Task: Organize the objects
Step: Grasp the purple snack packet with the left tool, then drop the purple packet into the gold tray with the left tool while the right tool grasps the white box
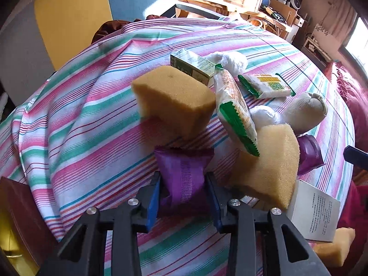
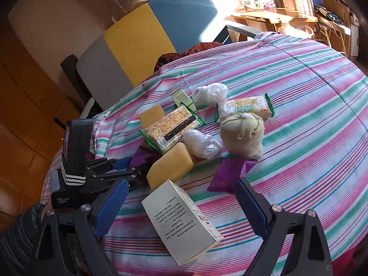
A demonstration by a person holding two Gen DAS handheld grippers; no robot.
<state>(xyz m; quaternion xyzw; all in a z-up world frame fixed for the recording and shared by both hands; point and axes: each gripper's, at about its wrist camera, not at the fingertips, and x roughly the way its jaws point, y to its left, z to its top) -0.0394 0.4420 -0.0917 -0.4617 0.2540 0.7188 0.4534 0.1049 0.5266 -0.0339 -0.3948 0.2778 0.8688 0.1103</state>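
My left gripper [image 1: 182, 179] is shut on a purple packet [image 1: 181, 172] just above the striped cloth [image 1: 80, 126]; it also shows in the right wrist view [image 2: 128, 163]. My right gripper [image 2: 181, 193] is open, its blue pads either side of a white box [image 2: 181, 223] lying on the cloth. A second purple packet [image 2: 230, 172] lies by the right pad. Two yellow sponges [image 1: 174, 99] [image 1: 269, 163], two cracker packs [image 1: 237, 110] [image 1: 266, 85], a green box [image 1: 195, 65], two plastic-wrapped bundles [image 2: 202, 143] [image 2: 209, 93] and a rolled sock [image 2: 241, 133] lie clustered mid-table.
A chair with yellow and blue panels [image 2: 156, 32] stands behind the table. A dark red cloth [image 2: 184, 55] lies at the table's far edge. Wooden shelves with clutter [image 2: 287, 16] stand at the back right. The tiled floor [image 2: 23, 115] lies to the left.
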